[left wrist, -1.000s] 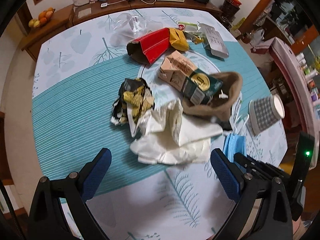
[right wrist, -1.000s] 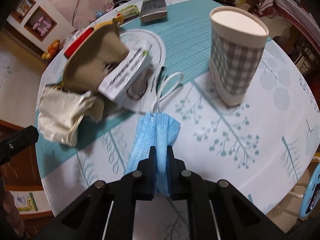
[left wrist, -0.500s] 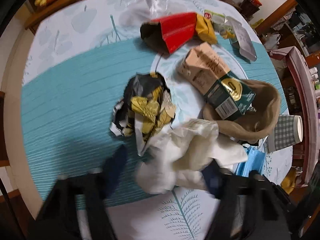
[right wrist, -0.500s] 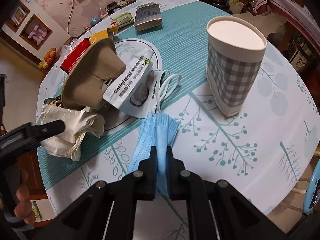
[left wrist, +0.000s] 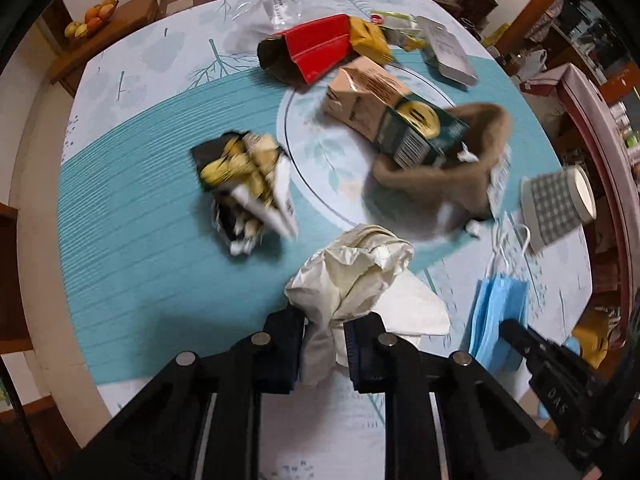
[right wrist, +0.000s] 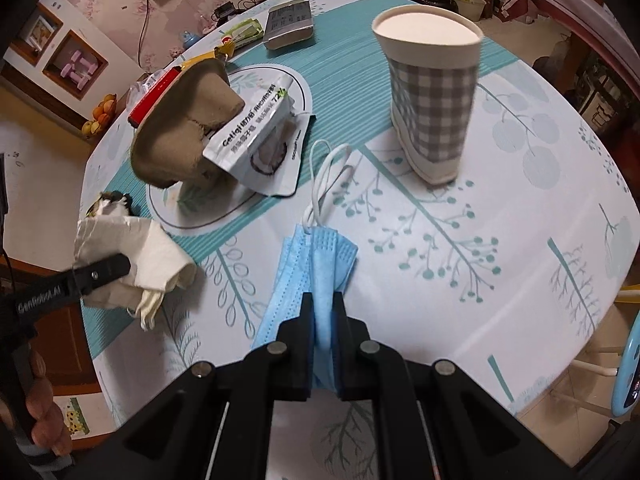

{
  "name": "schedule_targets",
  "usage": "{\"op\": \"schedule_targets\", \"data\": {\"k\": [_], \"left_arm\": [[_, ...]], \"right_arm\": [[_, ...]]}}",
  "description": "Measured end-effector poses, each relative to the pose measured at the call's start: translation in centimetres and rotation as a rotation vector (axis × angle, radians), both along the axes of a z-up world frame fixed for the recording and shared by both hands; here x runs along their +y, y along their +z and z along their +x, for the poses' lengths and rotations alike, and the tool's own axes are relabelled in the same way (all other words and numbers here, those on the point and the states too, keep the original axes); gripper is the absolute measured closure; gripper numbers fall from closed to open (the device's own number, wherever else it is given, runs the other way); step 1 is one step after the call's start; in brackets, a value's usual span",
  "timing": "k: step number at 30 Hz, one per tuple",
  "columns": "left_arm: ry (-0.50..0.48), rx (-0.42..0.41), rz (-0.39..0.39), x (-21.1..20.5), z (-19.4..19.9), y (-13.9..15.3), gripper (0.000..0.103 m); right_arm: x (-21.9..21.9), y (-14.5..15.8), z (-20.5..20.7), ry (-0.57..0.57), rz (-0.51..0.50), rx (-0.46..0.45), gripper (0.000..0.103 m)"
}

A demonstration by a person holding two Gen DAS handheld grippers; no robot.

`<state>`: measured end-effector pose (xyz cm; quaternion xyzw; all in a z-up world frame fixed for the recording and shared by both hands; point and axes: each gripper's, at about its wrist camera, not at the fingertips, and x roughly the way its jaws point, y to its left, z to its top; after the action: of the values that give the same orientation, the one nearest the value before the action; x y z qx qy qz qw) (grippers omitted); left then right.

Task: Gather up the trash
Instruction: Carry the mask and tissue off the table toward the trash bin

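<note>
Left gripper (left wrist: pixel 323 346), wide open a second ago, now clamps bunched white paper wad (left wrist: pixel 352 276). Wad gathered up, narrower than before. Crumpled snack wrapper (left wrist: pixel 244 184) now clear of wad.

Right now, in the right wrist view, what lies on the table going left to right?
Crumpled white paper held by the left gripper → brown pulp tray → white foil pouch → blue face mask pinched in the right gripper → checked paper cup.
</note>
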<state>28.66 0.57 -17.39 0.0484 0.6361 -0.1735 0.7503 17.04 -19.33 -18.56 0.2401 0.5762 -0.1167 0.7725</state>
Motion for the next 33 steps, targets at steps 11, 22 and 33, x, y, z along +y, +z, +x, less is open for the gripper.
{"op": "schedule_targets", "data": {"k": [11,22,33], "left_arm": [[-0.025,-0.066,-0.043,1.5,-7.8,4.2,0.087],[-0.013,-0.137,-0.025,-1.3,-17.6,6.9,0.087],[0.036,-0.078,0.004,-7.1,-30.1,4.2,0.087]], "right_arm": [[-0.3,2.2,-5.2,0.040,0.024,-0.053,0.097],[-2.0,4.4,-12.2,0.142,0.043,-0.101,0.097],[-6.0,4.6,-22.8,0.264,0.059,-0.104,0.097]]}}
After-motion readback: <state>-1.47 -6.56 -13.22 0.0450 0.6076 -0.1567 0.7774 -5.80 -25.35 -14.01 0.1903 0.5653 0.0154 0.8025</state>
